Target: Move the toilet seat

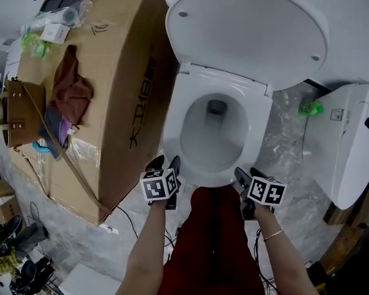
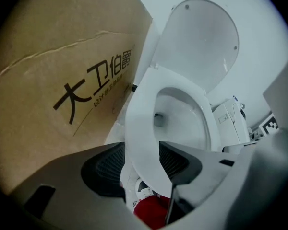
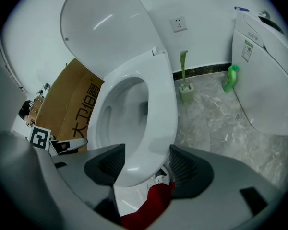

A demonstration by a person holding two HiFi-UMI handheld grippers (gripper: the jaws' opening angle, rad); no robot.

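Note:
The white toilet seat [image 1: 257, 123] lies flat on the bowl, and the lid [image 1: 246, 29] stands raised behind it. At the front left of the rim is my left gripper [image 1: 165, 162]. In the left gripper view the seat [image 2: 143, 123] passes between the two dark pads of the left gripper [image 2: 141, 164], which stands open around it. My right gripper [image 1: 246, 174] is at the front right of the rim. In the right gripper view the seat [image 3: 158, 109] runs between the spread pads of the right gripper [image 3: 144, 166], also open.
A large cardboard box [image 1: 120, 97] stands close on the left, with a brown bag [image 1: 15, 112] and cloth [image 1: 71, 91] on top. A second white fixture [image 1: 350, 143] stands at the right, a green bottle [image 1: 310, 108] beside it. A toilet brush [image 3: 185, 87] stands by the wall.

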